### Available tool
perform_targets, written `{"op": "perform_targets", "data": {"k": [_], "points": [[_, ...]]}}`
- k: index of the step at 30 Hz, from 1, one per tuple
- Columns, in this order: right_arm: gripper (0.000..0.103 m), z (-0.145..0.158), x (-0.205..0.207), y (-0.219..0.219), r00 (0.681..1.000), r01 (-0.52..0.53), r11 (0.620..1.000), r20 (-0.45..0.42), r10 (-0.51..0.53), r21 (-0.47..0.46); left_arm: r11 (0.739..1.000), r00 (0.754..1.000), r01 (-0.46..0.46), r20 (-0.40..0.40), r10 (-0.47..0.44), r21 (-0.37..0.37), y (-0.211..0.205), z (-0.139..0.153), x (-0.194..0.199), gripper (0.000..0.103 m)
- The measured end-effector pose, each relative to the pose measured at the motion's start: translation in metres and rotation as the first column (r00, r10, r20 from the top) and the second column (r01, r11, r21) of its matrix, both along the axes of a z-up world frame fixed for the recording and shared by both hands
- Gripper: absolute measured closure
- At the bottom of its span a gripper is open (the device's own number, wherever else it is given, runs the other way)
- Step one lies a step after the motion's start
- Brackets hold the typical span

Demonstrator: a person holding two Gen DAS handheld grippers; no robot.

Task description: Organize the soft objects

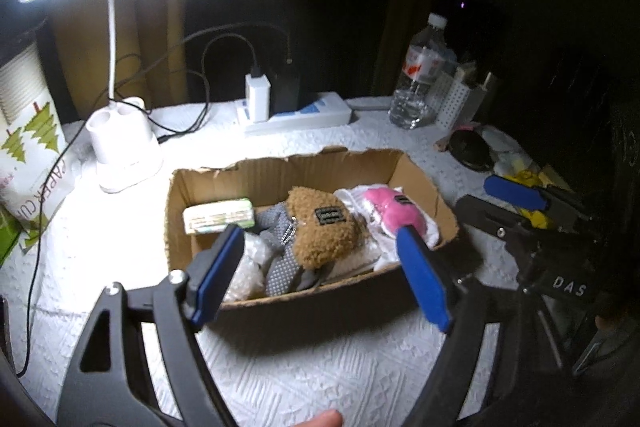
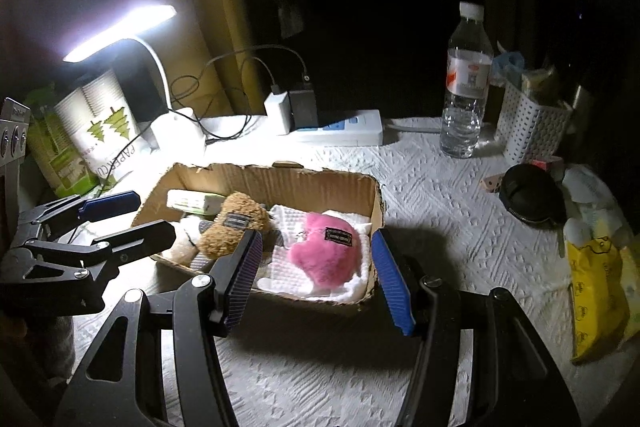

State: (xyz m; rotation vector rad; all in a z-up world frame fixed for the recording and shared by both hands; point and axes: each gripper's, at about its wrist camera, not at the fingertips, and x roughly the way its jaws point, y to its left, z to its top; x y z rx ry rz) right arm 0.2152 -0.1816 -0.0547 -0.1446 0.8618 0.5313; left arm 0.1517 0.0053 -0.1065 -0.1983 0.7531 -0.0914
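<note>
Hovering over the tabletop (image 2: pixel 440 195), both claws gape with nothing between their fingers: the left claw (image 1: pixel 320 267) has the brown plush (image 1: pixel 324 227) just ahead in the box (image 1: pixel 280 171), the right claw (image 2: pixel 316 271) the pink plush (image 2: pixel 324 255).

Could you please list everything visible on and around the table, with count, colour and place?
box: 1, brown, centre
brown plush: 1, in box, middle
pink plush: 1, in box, right
white cloth: 1, under pink plush
grey cloth: 1, in box
green pack: 1, box's back left
lamp: 1, white, back left
power strip: 1, white, back
bottle: 1, clear, back right
basket: 1, white, right of the bottle
yellow bag: 1, right edge
left gripper: blue fingers, open
right gripper: blue fingers, open
</note>
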Motion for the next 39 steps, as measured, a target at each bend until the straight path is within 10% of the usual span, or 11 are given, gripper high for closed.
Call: {"op": "perform_targets", "data": {"k": [32,39], "points": [[0.043,0.107,-0.103,0.006,0.983,0.006,1.0,0.182,-0.009,0.021,1.0,0.98,-0.025,0.196,0.023,0.01,0.017,0.099,-0.114,0.008],[0.03,0.138,-0.119,0.003,0.976,0.015,0.999,0.217,-0.021,0.029,0.998,0.972,-0.045,0.232,0.034,0.041,0.019,0.127,-0.13,0.008]]}}
